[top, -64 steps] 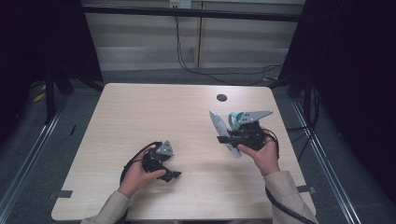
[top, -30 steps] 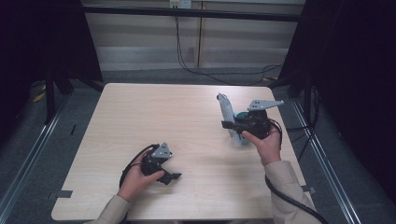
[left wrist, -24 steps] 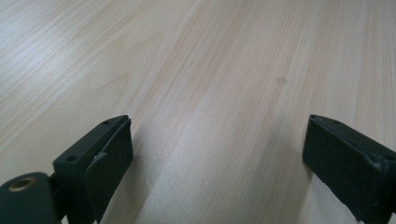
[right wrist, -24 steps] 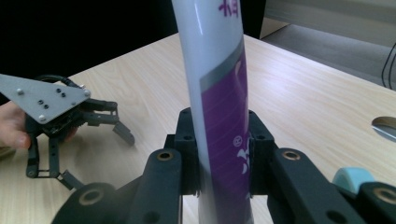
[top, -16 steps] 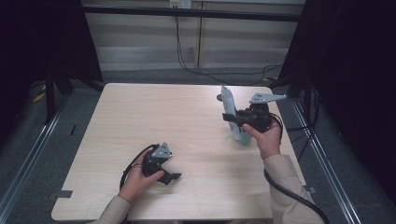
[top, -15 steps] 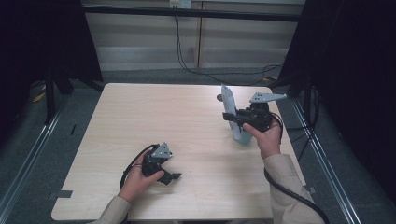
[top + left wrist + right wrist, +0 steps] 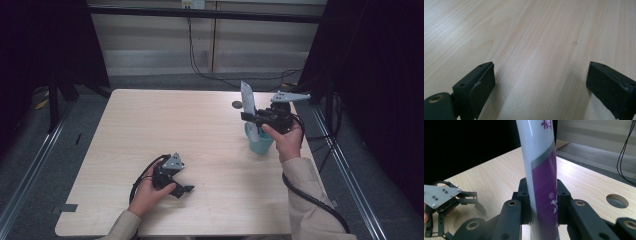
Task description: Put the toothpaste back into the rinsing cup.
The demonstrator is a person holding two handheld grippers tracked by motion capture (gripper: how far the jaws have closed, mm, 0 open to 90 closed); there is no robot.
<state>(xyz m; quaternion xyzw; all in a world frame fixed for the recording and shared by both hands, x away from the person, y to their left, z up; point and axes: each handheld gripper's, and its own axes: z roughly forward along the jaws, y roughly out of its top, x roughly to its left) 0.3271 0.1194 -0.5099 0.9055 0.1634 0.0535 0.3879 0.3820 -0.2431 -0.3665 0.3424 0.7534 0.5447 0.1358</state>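
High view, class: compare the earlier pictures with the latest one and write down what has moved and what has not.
The right gripper, shut on the white-and-purple tube, carried it from mid-table toward the far right and stood it upright in the teal cup. The left gripper stayed open, resting near the front of the table.

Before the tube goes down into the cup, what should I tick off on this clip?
1. Right gripper grip on the tube: jaws clamped on both sides. Ok.
2. Tube upright: near vertical. Ok.
3. Tube over the teal cup: lower end at the cup mouth, whether inside cannot tell.
4. Cup upright on the table: ok.
5. Left gripper clear of the cup: resting far off, jaws open, holding nothing. Ok.
6. Cup steadied by anything: not ok, stands free.
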